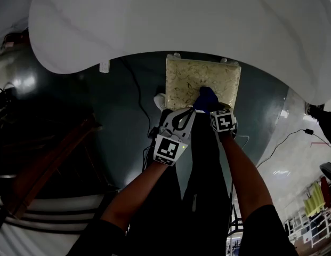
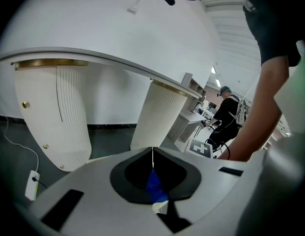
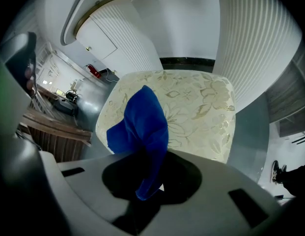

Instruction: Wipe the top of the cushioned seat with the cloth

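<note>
Pinching a blue sliver, seemingly a corner of the cloth (image 1: 207,98), your left gripper (image 1: 186,120) has its jaws pressed together. The bunched cloth sits at the near edge of the cushioned seat (image 1: 184,79). Your right gripper (image 1: 218,111) clamps the main bunch. By my reading, the wipe has barely started, with nearly the whole patterned top left to cover.

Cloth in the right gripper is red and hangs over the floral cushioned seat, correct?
Wrong colour: the cloth is blue, not red. The right gripper view shows it held in the right gripper, over the floral cushioned seat.
</note>
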